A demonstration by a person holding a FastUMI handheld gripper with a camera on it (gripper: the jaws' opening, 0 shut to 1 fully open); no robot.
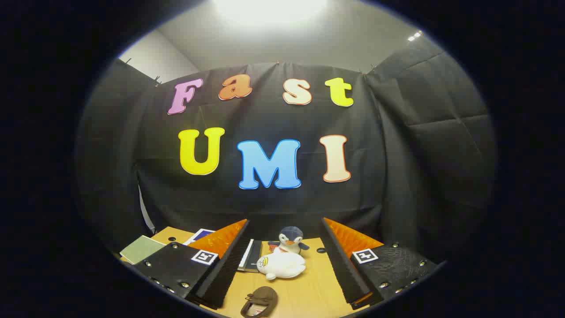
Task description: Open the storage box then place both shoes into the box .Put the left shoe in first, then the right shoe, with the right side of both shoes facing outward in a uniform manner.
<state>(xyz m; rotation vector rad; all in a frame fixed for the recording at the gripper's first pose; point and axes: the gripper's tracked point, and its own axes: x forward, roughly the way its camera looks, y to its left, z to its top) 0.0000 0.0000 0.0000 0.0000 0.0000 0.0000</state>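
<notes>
my gripper [282, 265] is held high and level, its two fingers spread wide with nothing between them but open air and tabletop. the one shoe i can see, a brown slipper [259, 301], lies on the wooden table [315, 287] low down between the fingers, nearer my left finger than my right and closer to me than the fingertips reach, so it sits under the gripper, not ahead of it. i can make out part of it only; its long axis seems to run at a slant, one end toward my left finger and the other away to the right, but i cannot tell toe from heel for sure, nor whether it is the left shoe or the right. just beyond it lies a white plush toy [281, 266], with a penguin toy [290, 240] behind that, and a notebook [251, 256] beside my left finger. as i judge it, reaching the slipper means tipping the fingers down and drawing back.
</notes>
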